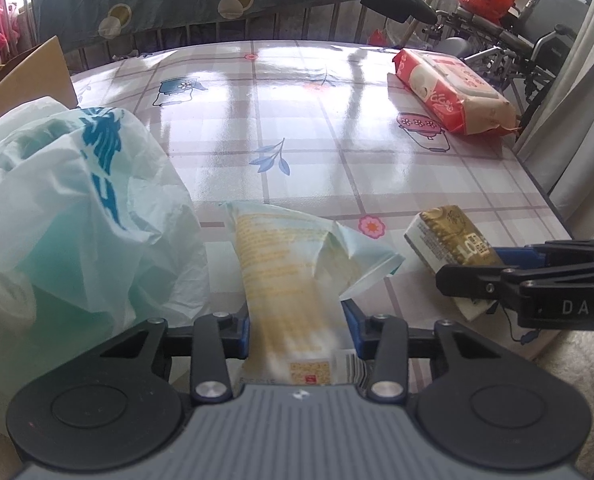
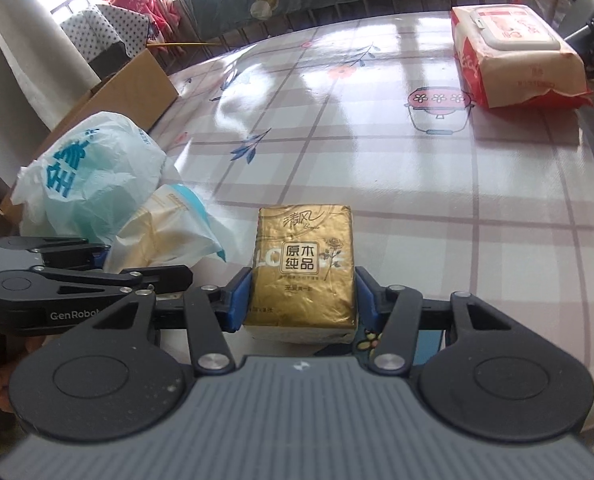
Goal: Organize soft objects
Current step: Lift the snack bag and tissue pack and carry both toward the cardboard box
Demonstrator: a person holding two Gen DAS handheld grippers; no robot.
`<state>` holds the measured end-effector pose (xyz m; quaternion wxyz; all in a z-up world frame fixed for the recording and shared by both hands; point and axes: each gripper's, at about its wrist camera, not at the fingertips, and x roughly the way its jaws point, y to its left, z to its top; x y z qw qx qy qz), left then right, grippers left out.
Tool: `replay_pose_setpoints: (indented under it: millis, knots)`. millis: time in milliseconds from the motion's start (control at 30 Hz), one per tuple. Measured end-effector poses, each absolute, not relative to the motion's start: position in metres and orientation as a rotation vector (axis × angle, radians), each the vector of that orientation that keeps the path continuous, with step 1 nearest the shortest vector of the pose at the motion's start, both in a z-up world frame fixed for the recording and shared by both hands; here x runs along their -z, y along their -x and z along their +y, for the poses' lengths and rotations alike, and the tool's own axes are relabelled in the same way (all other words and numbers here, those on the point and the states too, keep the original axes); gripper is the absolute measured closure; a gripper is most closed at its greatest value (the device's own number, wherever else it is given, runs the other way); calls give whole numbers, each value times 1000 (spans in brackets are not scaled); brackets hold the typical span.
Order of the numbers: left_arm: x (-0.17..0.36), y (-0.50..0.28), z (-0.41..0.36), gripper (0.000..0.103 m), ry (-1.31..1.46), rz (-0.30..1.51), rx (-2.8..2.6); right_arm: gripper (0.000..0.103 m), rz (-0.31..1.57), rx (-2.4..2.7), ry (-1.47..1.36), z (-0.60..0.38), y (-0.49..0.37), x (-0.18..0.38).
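Left wrist view: your left gripper [image 1: 297, 330] sits low-centre, level w/ the table [image 1: 337, 128], blue pads clamped on the yellow-white soft pack [image 1: 285, 264]. White plastic bag [image 1: 69, 208] fills frame left; red wipes pack [image 1: 453, 92] upper right. Your right gripper [image 1: 473, 268] enters from right edge.

Right wrist view: right gripper low-centre, pointing fwd, pads pinching the gold tissue pack [image 2: 303, 268] at both sides. Left gripper at frame left, bag + cardboard box [image 2: 137, 84] behind it.

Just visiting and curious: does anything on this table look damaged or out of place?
Nothing is spilled. The yellow pack in the left gripper looks crumpled and half empty. The gold tissue pack in the right gripper looks intact.
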<state>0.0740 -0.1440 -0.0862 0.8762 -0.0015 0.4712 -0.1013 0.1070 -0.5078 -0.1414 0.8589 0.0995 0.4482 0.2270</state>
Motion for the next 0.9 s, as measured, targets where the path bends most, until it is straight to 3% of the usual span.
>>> replay_pose_setpoints:
  millis: [900]
  knots:
    - [37,2,-79,62,210,833,230,51,876,-680,-264,-466,-61,80]
